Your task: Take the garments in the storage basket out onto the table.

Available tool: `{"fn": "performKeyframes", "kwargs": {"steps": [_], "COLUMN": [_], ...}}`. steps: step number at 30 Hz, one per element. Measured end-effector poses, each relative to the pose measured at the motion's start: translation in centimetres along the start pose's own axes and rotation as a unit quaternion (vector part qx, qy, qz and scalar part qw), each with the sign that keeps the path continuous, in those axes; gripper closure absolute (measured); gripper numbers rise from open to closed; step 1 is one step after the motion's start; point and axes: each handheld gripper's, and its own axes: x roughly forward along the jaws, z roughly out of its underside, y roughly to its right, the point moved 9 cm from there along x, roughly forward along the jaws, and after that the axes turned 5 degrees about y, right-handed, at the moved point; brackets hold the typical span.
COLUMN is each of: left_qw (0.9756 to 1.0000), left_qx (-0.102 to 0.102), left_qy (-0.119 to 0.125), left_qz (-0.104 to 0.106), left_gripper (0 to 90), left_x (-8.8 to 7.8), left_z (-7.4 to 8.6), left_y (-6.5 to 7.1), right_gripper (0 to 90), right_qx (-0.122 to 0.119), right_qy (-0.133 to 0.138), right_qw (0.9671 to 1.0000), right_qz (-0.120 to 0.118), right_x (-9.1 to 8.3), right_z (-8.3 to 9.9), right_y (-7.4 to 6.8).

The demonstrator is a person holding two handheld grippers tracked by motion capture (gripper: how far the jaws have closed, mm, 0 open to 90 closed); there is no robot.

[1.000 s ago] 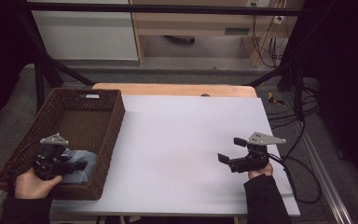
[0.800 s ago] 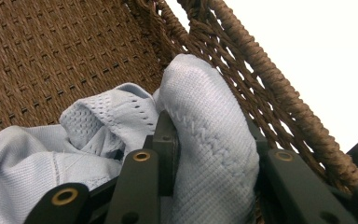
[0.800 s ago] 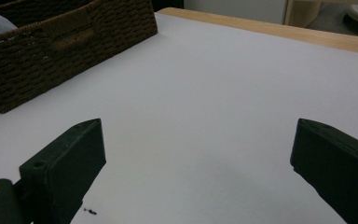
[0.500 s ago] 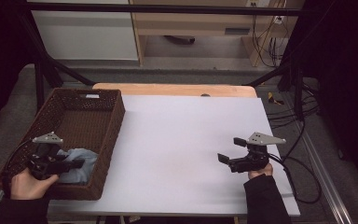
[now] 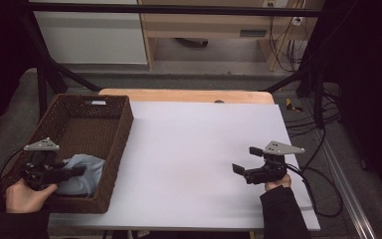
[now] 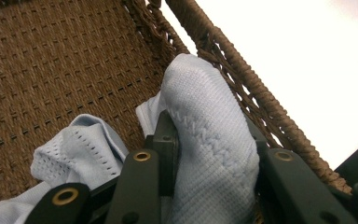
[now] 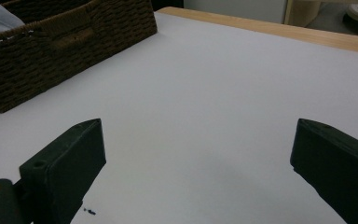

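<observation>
The wide white table top [image 5: 194, 149] is lying bare between the two hands, so a gripper is finding open room across its whole middle and toward the pale wooden strip [image 5: 184, 95] at the far edge. At the left side, the dark brown woven wicker basket [image 5: 122, 129] is standing with its tall walls, and these are blocking any level path into it; entry is being possible from above. Inside, the far part of the basket floor is staying free, while the light blue knitted cloth [image 5: 84, 172] is filling the near corner against the wall toward the table, where the left gripper [image 5: 77, 171] is clamping it. The right gripper [image 5: 238, 169] is hovering with jaws apart over bare table, well apart from the basket.
</observation>
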Motion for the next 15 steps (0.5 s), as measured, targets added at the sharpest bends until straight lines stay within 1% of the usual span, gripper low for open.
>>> {"fn": "performKeyframes", "kwargs": {"steps": [6,15], "left_qw": [0.9999,0.9999], "left_qx": [-0.002,-0.003], "left_qy": [0.01,0.015], "left_qz": [-0.004,-0.003], "left_gripper": [67.3,67.2], "left_x": [-0.35,-0.59], "left_z": [-0.28,-0.64], "left_y": [-0.28,-0.45], "right_gripper": [3.5,3.5], "right_qx": [-0.001,-0.001], "right_qy": [0.0,-0.001], "right_qw": [1.0,1.0], "right_qz": [0.0,0.001], "right_x": [0.01,0.04], "right_z": [0.0,0.04], "right_y": [0.02,0.02]}}
